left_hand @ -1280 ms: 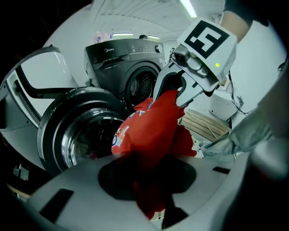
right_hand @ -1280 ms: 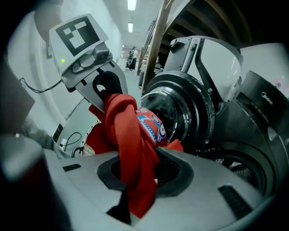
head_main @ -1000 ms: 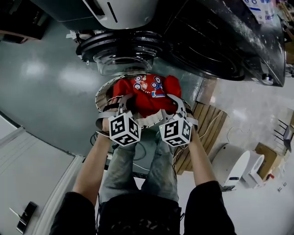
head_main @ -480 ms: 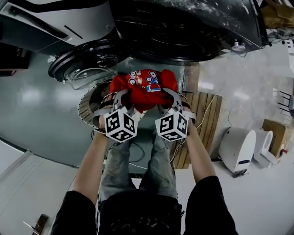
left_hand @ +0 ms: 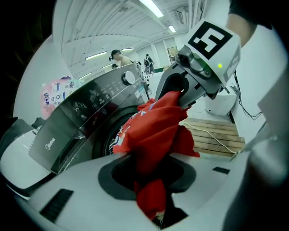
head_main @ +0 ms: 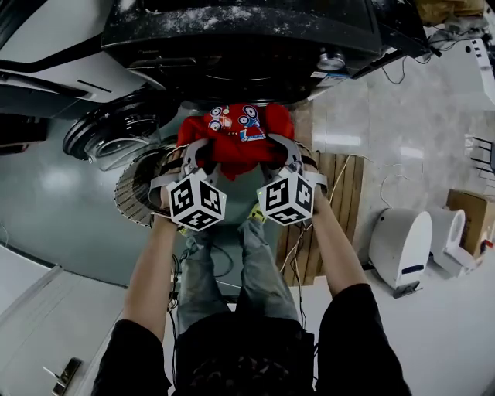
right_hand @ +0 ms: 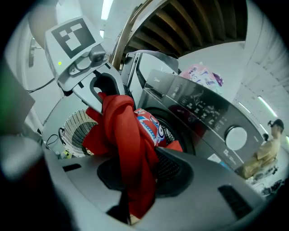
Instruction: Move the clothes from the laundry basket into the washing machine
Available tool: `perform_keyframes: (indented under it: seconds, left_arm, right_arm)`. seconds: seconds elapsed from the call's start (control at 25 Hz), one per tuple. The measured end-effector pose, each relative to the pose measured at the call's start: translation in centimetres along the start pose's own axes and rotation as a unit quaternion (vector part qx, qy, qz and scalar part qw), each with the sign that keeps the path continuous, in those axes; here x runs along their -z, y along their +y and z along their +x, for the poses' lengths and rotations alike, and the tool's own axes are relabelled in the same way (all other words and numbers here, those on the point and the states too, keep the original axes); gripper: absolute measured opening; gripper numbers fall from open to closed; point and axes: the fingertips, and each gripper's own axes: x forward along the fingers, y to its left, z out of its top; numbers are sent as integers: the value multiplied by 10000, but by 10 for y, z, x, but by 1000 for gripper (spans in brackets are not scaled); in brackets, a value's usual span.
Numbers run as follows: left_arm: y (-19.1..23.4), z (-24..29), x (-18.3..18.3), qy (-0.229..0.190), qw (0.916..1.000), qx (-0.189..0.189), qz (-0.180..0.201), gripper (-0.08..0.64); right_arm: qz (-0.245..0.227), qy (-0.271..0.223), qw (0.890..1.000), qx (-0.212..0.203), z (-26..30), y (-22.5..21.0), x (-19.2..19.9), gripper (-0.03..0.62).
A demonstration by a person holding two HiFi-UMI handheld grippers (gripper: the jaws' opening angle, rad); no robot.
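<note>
Floor: glossy grey, paler toward the right of the head view. Setting was a large hall with strip lights on a white ceiling. Persons stood far behind the machine.

1. Washing machine: dark front-loader. The control panel carried a round dial, the round door stood swung open at its left, and a pink packet lay on its top.
2. Laundry basket: pale and woven, it sat on the floor just in front of the machine, under the left claw.
3. Red garment: printed patch on the front. It hung clear of the basket, in the air before the drum opening, and was strung between both claws.
4. Left claw: pinched one bunched edge of the garment.
5. Right claw: pinched the other edge.
6. Wooden pallet: lay on the floor right of the basket, with a pale cable across it.
7. White rounded unit and cardboard box: stood well apart at the far right.
</note>
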Motion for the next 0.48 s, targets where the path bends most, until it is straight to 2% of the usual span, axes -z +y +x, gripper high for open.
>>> perform_keyframes:
  seconds: [0.24,0.48]
  left_arm:
    - [27,-6,-57,-88,9996,-231,124,130]
    - [50,-21,-85,-268,9989,-363,138,130]
  right_arm:
    - [92,-288,9994,190,-21,-57,-13,106]
    - [104,-381,9984,395,-36,-86,-35,106]
